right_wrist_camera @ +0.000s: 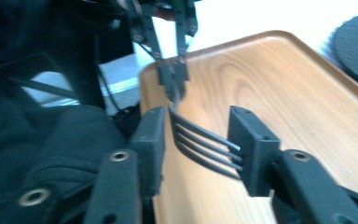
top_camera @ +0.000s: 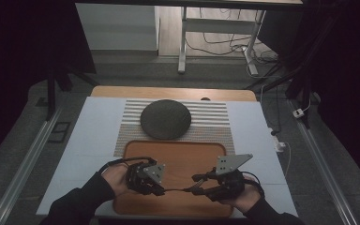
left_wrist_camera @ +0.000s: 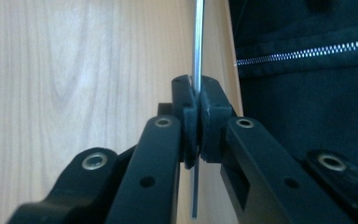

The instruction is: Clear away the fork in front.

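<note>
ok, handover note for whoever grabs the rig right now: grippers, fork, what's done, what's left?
Left gripper: shut on the handle of the slim dark metal fork, seen edge-on between its pads.
Right gripper: open; the fork's tines lie between its jaws, and whether they touch a pad is hard to tell.
Fork: held above the near part of the light wooden tray, between the two grippers.
Done: fork passed to the left gripper.
Left: probably draw the right gripper clear and set the fork down; the dark round mat lies beyond the tray.
</note>
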